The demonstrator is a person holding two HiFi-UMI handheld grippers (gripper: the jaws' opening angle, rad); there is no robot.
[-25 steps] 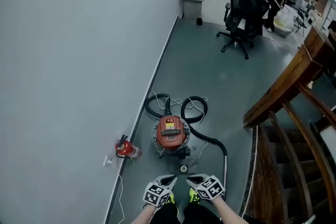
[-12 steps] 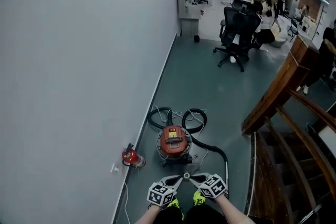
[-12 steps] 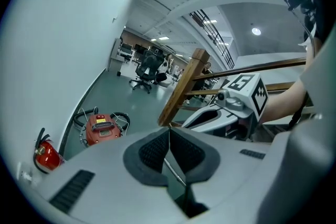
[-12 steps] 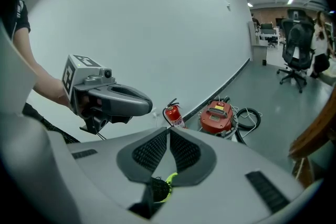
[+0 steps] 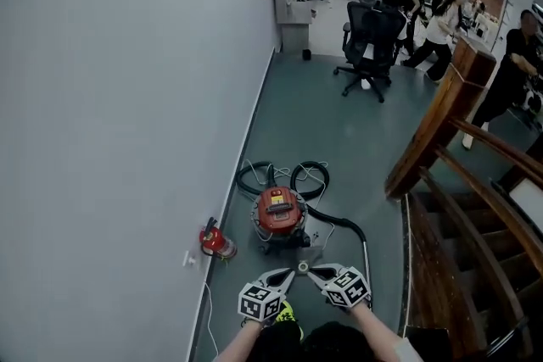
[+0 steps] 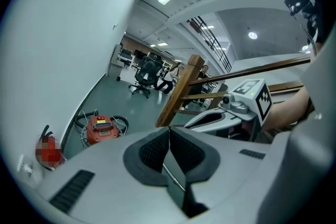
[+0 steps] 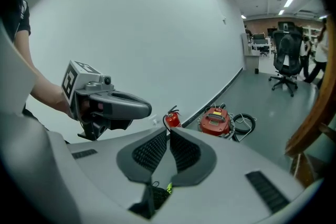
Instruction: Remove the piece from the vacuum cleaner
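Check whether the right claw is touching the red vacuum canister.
Apart. The right gripper view shows the red vacuum canister on the floor well beyond the right claw.

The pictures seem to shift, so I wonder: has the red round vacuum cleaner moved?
No. The red round vacuum cleaner stays right of the red fire extinguisher by the wall; only the view shifted.

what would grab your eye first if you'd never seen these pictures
The red vacuum cleaner sits on the grey floor near the white wall, its black hose looping around it, with a red fire extinguisher at the wall's foot. At the bottom edge, the left gripper and right gripper hover shut and empty. A wooden stair banister crosses the right side.
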